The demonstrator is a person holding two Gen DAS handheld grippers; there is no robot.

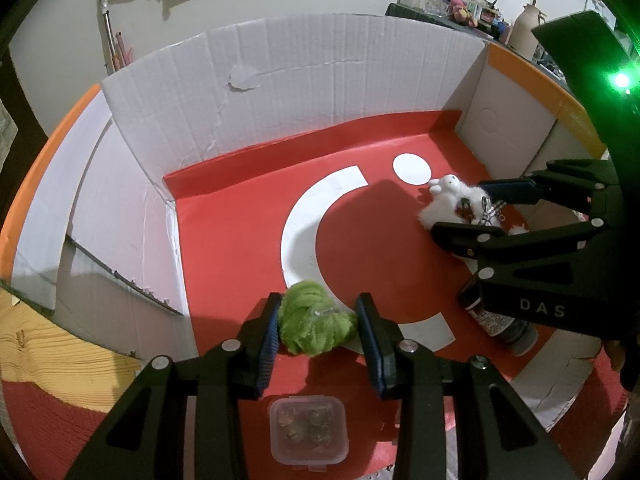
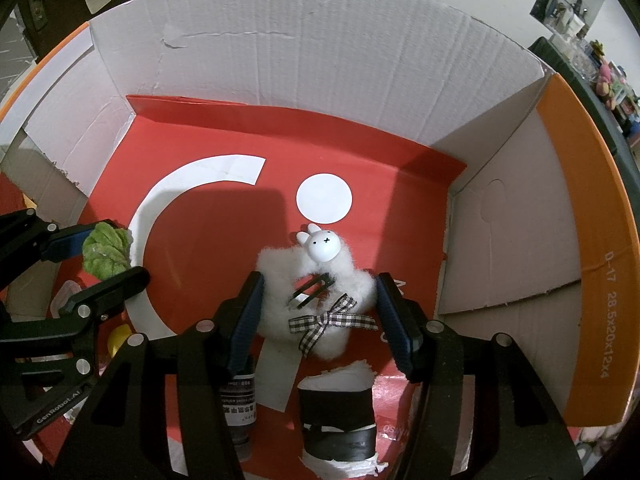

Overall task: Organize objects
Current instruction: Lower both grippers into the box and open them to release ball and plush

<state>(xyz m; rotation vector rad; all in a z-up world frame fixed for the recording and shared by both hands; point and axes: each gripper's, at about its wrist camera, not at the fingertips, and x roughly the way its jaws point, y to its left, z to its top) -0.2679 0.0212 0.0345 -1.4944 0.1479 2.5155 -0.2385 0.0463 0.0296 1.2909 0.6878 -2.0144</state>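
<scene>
Home room: cluttered shelf (image 1: pixel 460 0), toys

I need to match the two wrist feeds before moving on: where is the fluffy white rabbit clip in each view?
Left wrist: white rabbit clip sits far right, between the right gripper's fingers.
Right wrist: it lies at centre, between that gripper's own open fingers.
Shared landmark: the white dot on the box's red floor, just beyond the rabbit's head.

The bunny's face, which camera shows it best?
The right wrist view: the fluffy white bunny lies between the right gripper's fingers, face up and clear. The left wrist view shows the bunny small, sideways, partly hidden.
</scene>
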